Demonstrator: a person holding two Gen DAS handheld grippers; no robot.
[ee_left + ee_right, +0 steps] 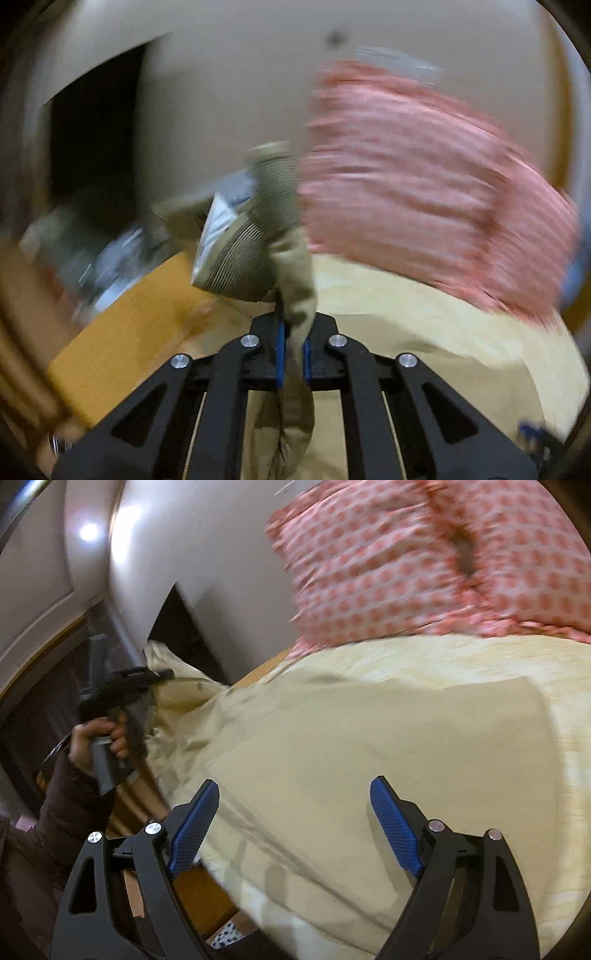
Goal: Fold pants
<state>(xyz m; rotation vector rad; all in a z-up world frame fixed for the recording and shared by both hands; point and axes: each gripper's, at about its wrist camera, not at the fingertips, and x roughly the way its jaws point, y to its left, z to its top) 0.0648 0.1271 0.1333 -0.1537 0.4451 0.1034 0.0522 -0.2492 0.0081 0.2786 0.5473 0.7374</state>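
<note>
The beige pants (pixel 369 746) lie spread over a pale yellow bed cover (pixel 517 657). My left gripper (pixel 293 354) is shut on the waistband end of the pants (pixel 266 221), with ribbed elastic and a white label showing, held lifted. In the right wrist view the left gripper (pixel 162 674) holds that end up at the bed's left edge. My right gripper (pixel 291 808) is open and empty, above the flat part of the pants. Both views are motion-blurred.
A pink patterned pillow (pixel 443 554) lies at the head of the bed and shows in the left wrist view (pixel 424 184) too. A wooden bed frame (pixel 129 325) runs along the left side. A white wall (pixel 207 535) and a dark opening (pixel 92 147) stand behind.
</note>
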